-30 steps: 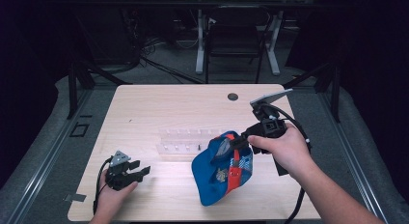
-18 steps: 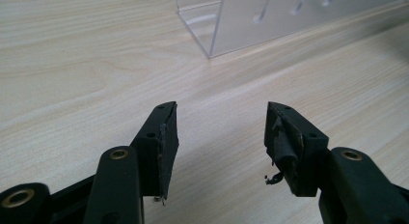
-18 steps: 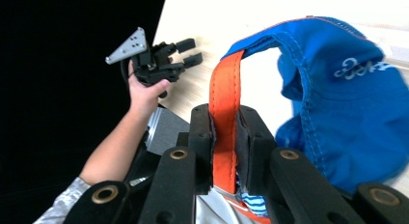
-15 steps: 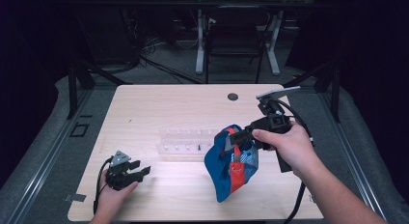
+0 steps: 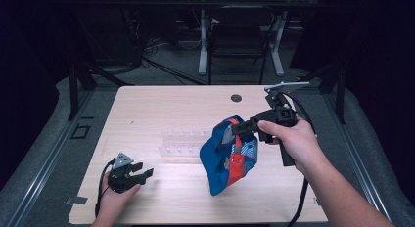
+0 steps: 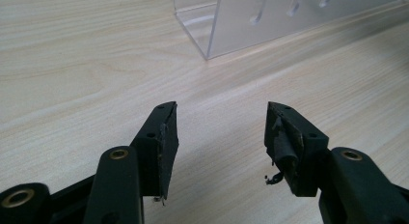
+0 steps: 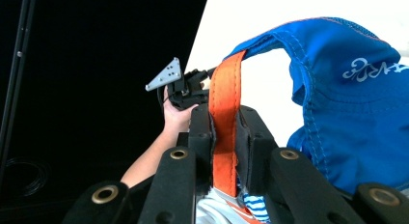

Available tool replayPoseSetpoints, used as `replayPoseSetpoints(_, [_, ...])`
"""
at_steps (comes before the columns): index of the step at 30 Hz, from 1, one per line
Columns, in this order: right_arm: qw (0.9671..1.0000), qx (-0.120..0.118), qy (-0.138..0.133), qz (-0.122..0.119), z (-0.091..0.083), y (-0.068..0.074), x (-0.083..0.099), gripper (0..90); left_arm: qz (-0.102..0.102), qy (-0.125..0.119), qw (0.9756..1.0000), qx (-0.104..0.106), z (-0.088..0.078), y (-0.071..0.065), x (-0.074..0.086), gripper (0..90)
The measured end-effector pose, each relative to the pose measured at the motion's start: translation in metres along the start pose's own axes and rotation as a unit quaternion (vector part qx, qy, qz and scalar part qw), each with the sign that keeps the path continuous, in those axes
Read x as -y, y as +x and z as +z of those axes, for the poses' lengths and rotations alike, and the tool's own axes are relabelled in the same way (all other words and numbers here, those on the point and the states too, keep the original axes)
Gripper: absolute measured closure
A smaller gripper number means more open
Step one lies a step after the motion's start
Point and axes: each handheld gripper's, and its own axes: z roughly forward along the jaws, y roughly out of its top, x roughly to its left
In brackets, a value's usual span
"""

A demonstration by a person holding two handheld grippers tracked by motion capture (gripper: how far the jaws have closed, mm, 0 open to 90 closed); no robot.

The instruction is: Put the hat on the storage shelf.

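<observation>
Presently catalogued, one lot in hand.

Item 1: blue cap (image 5: 230, 161), with mesh lining and an orange strap (image 7: 224, 132). Location: lifted off the tabletop (image 5: 161, 107), right of centre, hanging crown-down just in front of the clear acrylic rack (image 5: 183, 144).

Item 2: right tool (image 5: 241, 129). State: jaws clamped narrow on the orange strap, which runs up between the pads in the right gripper view; the cap's weight hangs from that strap alone.

Item 3: left tool (image 5: 139, 174). State: jaws wide, nothing between them; resting low near the tabletop's front left corner, pointed toward the rack's end (image 6: 270, 21).

Handling note (judgement): the step appears to be carrying the cap by its strap toward the rack's pegs. To do it well, keep the clamp firm and square on the strap so the webbing does not slide sideways out of the pads; move slowly so the hanging crown does not swing into the rack, which looks light enough to shift. The free tool is well apart from the cap, but could come over to steady the brim or spread the strap loop before it meets a peg.

Markings: white ornamental lettering on the blue panel (image 7: 369, 69), partly cut off by the frame edge; not legible. No other brand or label can be read.
</observation>
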Motion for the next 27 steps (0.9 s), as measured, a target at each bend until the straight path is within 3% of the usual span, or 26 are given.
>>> replayPoseSetpoints(12, [0.9997,-0.016,-0.018,0.000,-0.001,0.006,-0.012,78.2,-0.008,-0.002,1.0000,0.006,0.000,-0.001,-0.001,45.3])
replayPoseSetpoints(18, [0.9995,-0.019,-0.025,-0.002,-0.002,0.009,-0.017,78.1,-0.020,-0.015,0.9996,0.012,-0.001,0.000,-0.001,45.4])
replayPoseSetpoints(27, [0.9992,-0.018,-0.034,-0.006,-0.002,0.014,-0.023,78.1,-0.018,-0.018,0.9997,0.005,-0.002,0.001,-0.002,44.5])
